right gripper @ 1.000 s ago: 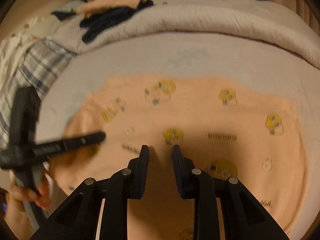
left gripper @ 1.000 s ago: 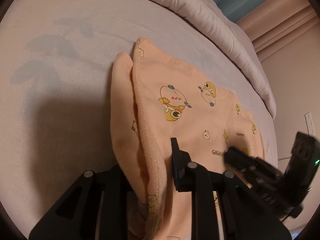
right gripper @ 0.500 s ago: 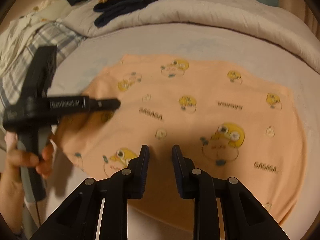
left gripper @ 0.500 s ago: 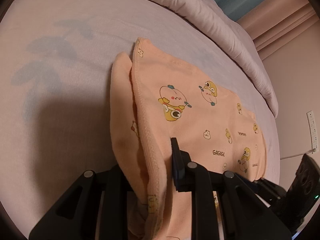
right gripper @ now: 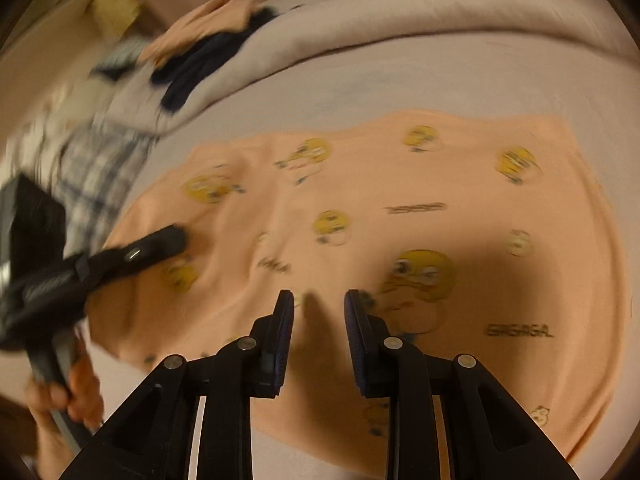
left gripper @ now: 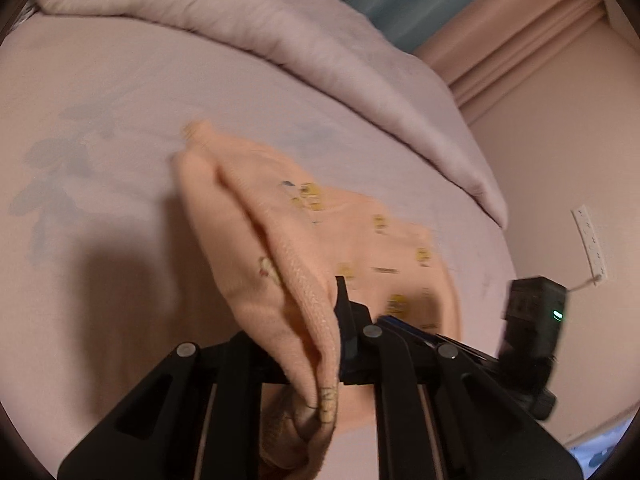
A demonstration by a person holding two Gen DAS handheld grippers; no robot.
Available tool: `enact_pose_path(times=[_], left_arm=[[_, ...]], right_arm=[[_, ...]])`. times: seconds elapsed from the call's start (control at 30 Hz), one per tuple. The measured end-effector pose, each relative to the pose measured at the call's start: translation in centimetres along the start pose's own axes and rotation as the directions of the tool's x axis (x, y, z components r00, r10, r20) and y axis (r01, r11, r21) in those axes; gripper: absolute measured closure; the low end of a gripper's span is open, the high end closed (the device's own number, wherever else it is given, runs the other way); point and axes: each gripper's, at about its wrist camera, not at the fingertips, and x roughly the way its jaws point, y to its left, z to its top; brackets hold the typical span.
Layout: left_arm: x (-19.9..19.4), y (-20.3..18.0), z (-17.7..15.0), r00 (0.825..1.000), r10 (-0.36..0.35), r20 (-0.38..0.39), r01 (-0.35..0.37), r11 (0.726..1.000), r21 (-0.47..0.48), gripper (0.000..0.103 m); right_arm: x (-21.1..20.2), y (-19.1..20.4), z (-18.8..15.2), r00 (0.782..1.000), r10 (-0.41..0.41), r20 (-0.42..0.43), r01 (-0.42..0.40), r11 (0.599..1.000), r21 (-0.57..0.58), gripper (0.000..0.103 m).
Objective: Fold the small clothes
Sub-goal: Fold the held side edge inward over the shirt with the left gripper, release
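A peach garment point(left gripper: 360, 240) printed with yellow cartoon ducks lies on the pale pink bed sheet point(left gripper: 100, 112). My left gripper point(left gripper: 316, 312) has a bunched edge of it between its jaws, which are closing on the cloth, and that edge is lifted off the bed. In the right wrist view the same gripper point(right gripper: 176, 236) pinches the garment's left side point(right gripper: 400, 184), held by a person's hand point(right gripper: 68, 396). My right gripper point(right gripper: 318, 300) hovers open above the garment's near part, with nothing between its fingers.
A rolled pale duvet point(left gripper: 320, 48) runs along the far side of the bed. A pile of dark and peach clothes point(right gripper: 208, 40) and a plaid cloth point(right gripper: 96, 168) lie at the far left. A wall with a socket strip point(left gripper: 588, 240) stands to the right.
The left gripper has risen, pulling the garment's pinched edge up off the sheet. The right gripper has shifted and rolled over the garment, still open.
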Motion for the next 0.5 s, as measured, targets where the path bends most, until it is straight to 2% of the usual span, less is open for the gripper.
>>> enact_pose_path(times=[0.1, 0.23, 0.27, 0.37, 0.43, 0.5], left_arm=[[0.6, -2.2, -0.1, 1.000, -0.011, -0.010, 0.012, 0.999, 0.040, 0.091], [2.4, -6.0, -0.3, 0.999, -0.006, -0.034, 0.010, 0.993, 0.121, 0.091], [2.9, -7.0, -0.4, 0.999, -0.003, -0.041, 0.009, 0.990, 0.144, 0.091], [5.0, -10.7, -0.9, 0.997, 0.014, -0.071, 0.002, 0.975, 0.220, 0.091], [6.4, -12.6, -1.3, 0.996, 0.039, -0.082, -0.015, 0.960, 0.279, 0.090], [8.4, -14.4, -1.9, 0.991, 0.038, -0.127, 0.004, 0.949, 0.315, 0.089]], right_arm=[[-1.5, -2.3, 0.2, 0.997, 0.070, 0.036, -0.073, 0.994, 0.086, 0.075], [-3.0, -4.7, -0.2, 0.982, 0.178, 0.067, -0.187, 0.964, 0.189, 0.062], [-3.4, -5.1, -0.3, 0.977, 0.197, 0.085, -0.211, 0.954, 0.212, 0.062], [-4.4, -6.5, -0.2, 0.952, 0.271, 0.144, -0.302, 0.911, 0.279, 0.056], [-5.2, -8.0, -0.4, 0.929, 0.317, 0.189, -0.364, 0.871, 0.329, 0.043], [-5.7, -9.7, -0.6, 0.902, 0.364, 0.232, -0.429, 0.820, 0.380, 0.042]])
